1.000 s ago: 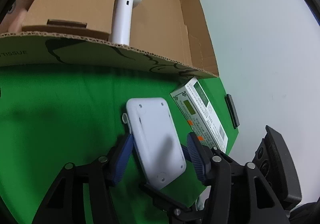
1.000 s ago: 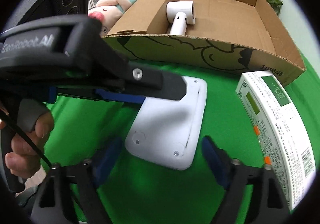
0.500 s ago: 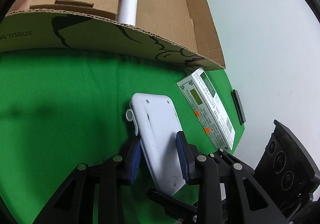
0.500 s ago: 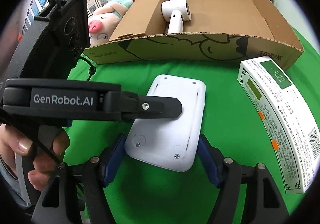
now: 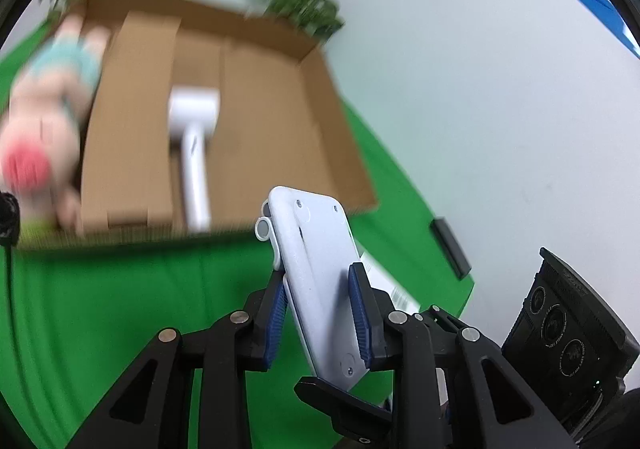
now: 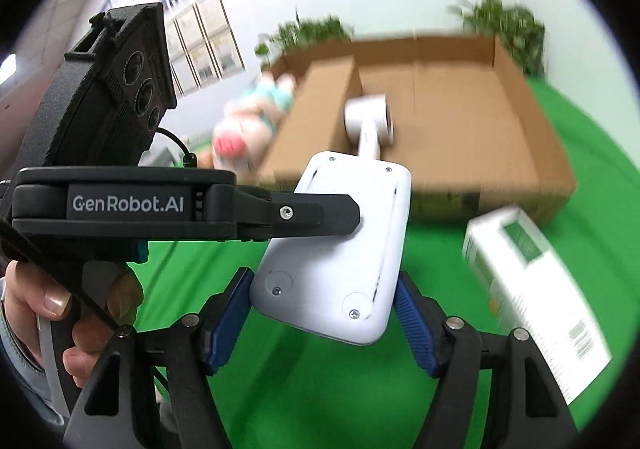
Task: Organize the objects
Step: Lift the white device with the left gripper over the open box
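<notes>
We have the flat white plastic device with rounded corners [image 5: 320, 269] clamped edge-on in our left gripper [image 5: 320, 313], raised above the green worktop [image 5: 120, 309]. Our right gripper [image 6: 324, 313] has its blue pads [image 6: 414, 323] flanking the device's near end; we cannot tell whether they touch it. Beyond sits the open brown cardboard box [image 5: 280, 97] with a white hair dryer [image 5: 192, 141] lying inside. A pink plush pig [image 5: 44, 121] lies left of the box, a white printed carton [image 6: 532, 289] on the right.
</notes>
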`<state>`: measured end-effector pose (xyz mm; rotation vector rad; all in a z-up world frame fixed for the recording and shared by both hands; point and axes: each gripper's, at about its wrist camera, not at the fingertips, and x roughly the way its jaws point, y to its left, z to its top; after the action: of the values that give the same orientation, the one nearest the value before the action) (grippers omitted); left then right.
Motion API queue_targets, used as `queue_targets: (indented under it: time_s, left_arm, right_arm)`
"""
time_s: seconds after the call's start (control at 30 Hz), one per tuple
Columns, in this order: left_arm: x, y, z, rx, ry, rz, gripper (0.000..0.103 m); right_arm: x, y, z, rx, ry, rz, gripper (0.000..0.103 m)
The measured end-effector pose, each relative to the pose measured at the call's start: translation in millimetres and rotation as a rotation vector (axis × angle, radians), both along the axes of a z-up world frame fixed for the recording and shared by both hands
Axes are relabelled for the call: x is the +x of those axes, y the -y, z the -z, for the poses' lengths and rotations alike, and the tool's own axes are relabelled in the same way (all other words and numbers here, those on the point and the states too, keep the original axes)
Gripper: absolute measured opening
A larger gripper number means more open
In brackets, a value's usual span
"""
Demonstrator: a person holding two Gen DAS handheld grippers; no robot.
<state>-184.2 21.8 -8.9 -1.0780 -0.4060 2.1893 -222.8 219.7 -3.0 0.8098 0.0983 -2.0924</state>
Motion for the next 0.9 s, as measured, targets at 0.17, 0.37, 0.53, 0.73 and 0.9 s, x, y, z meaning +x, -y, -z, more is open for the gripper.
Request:
queue_targets:
  time_s: [0.17, 0.37, 0.53, 0.73, 0.9]
  left_arm:
    - [-7, -4, -63, -0.008, -0.146, 0.019, 0.022]
    - [-72, -14, -127, -0.020, -0.194, 0.036, 0.022]
    - [-105, -23, -159, -0.052, -0.236, 0.038, 0.022]
    - [-141, -32, -138, -0.069, -0.163, 0.029, 0.022]
    - [-161, -36, -79, -0.078, -0.059, 0.022, 0.022]
  right_arm:
    - [29, 1, -53, -0.057, -0.106, 0.006, 0.069]
    - [-7, 19, -101, -0.073, -0.131, 0.005, 0.069]
    - [-23, 34, -125, -0.082, -0.128, 0.001, 0.069]
    - [-55, 49, -108, -0.047, -0.058, -0.015, 0.069]
    - [-94, 61, -72, 0.002, 0.045, -0.020, 0.069]
